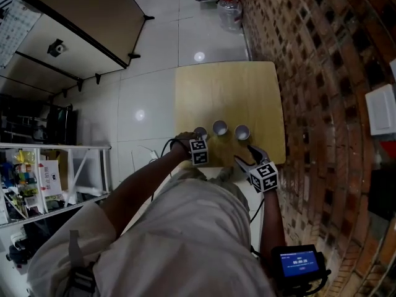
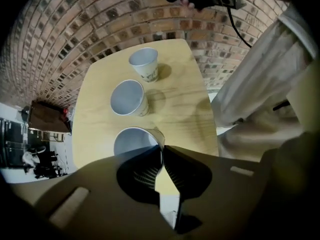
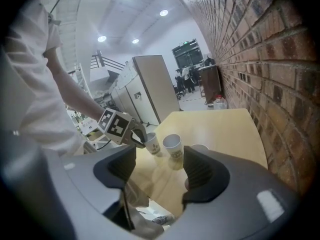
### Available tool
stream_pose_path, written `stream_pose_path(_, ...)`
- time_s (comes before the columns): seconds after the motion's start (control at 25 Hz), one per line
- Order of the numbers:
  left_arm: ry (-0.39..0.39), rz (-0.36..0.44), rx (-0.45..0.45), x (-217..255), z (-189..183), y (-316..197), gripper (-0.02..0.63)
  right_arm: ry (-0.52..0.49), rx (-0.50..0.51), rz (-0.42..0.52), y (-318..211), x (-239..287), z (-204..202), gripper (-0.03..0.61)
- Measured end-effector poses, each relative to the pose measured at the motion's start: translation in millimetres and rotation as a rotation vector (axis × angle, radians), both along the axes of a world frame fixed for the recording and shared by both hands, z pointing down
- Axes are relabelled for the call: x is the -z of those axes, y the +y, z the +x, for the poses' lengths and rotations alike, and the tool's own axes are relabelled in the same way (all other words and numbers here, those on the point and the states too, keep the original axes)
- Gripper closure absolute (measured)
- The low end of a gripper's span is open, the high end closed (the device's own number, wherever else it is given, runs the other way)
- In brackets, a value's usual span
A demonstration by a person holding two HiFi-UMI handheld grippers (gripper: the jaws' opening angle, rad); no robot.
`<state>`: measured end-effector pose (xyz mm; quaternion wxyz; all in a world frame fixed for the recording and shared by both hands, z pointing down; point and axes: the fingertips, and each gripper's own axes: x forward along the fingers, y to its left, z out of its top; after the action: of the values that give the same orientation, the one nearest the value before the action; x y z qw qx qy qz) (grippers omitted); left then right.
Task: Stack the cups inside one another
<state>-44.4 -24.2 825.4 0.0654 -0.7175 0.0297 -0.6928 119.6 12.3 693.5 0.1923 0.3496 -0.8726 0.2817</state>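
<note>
Three white paper cups stand upright in a row near the near edge of a light wooden table (image 1: 229, 91), which sits against a brick wall (image 1: 322, 73). The left cup (image 1: 200, 131), middle cup (image 1: 219, 127) and right cup (image 1: 242, 132) are alike: tapered, empty, pale inside, with a small dark print on the side. They stand apart from one another, none nested.

The left gripper (image 2: 162, 149) points straight down at the left cup. Its jaws are drawn almost together and pinch the cup's wall at the rim, one jaw inside the mouth and the other outside.

The right gripper (image 3: 160, 169) hangs just off the table's near edge, close to the right cup and tilted downward. Its jaws stand wide apart and hold nothing. Between them shows bare tabletop, with the cups farther off.
</note>
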Motion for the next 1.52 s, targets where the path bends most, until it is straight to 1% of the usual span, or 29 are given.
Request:
stream_pose_path(0.08, -0.027, 0.015, -0.029, -7.9, -2.4, 1.5, 0.572, 0.006, -0.004, -0.007, 4.3, -1.5, 2.5, 0.275)
stream_pose_path(0.16, -0.038, 0.028, -0.037, -13.1, -3.7, 1.6, 0.566, 0.013, -0.008, -0.012, 7.1, -2.6, 4.8, 0.275)
stream_pose_path(0.4, -0.021, 0.032, -0.017, -20.9, -10.5, 4.9, 0.535, 0.018, -0.029, -0.024, 10.5, -4.6, 7.6, 0.278)
stream_pose_path(0.48, -0.002, 0.026, -0.006, -19.0, -12.5, 7.5, 0.485, 0.012, -0.037, -0.026, 11.5, -3.9, 7.9, 0.279)
stream_pose_path(0.56, 0.036, 0.025, 0.018, -12.8, -12.1, 9.2, 0.435, 0.012, -0.042, -0.024, 12.3, -3.2, 8.5, 0.279)
stream_pose_path(0.64, 0.091, 0.032, 0.055, -1.9, -10.4, 10.2, 0.413, 0.021, -0.050, -0.018, 12.6, -2.2, 10.0, 0.279)
stream_pose_path(0.76, 0.190, 0.058, 0.118, 24.3, -8.5, 10.4, 0.396, 0.038, -0.075, 0.002, 10.0, 3.2, 14.0, 0.279)
stream_pose_path(0.84, 0.268, 0.075, 0.159, 45.8, -7.4, 11.1, 0.396, 0.044, -0.098, 0.020, 6.1, 9.9, 17.1, 0.279)
stream_pose_path(1.0, 0.455, 0.093, 0.298, 92.8, -15.4, 7.3, 0.396, 0.071, -0.145, 0.071, -5.1, 27.0, 24.9, 0.282)
stream_pose_path(1.12, 0.568, 0.111, 0.431, 119.7, -32.2, -1.8, 0.397, 0.109, -0.180, 0.118, -12.9, 42.5, 35.1, 0.297)
stream_pose_path(1.16, 0.606, 0.113, 0.492, 126.0, -39.2, -6.8, 0.405, 0.124, -0.196, 0.134, -15.5, 48.2, 39.6, 0.305)
stream_pose_path(1.24, 0.684, 0.124, 0.644, 135.5, -57.2, -19.9, 0.423, 0.157, -0.233, 0.169, -20.4, 60.1, 48.7, 0.331)
stream_pose_path(1.32, 0.749, 0.155, 0.787, 144.5, -76.9, -33.6, 0.437, 0.178, -0.269, 0.207, -24.8, 71.9, 55.9, 0.345)
stream_pose_path(1.36, 0.777, 0.173, 0.837, 149.6, -84.3, -38.8, 0.443, 0.185, -0.286, 0.225, -26.5, 77.2, 58.7, 0.348)
stream_pose_path(1.44, 0.813, 0.199, 0.886, 157.8, -92.6, -44.2, 0.456, 0.194, -0.316, 0.254, -28.7, 85.2, 63.3, 0.355)
stream_pose_path(1.52, 0.830, 0.214, 0.892, 160.7, -95.0, -45.3, 0.459, 0.201, -0.335, 0.265, -27.9, 88.3, 66.0, 0.356)
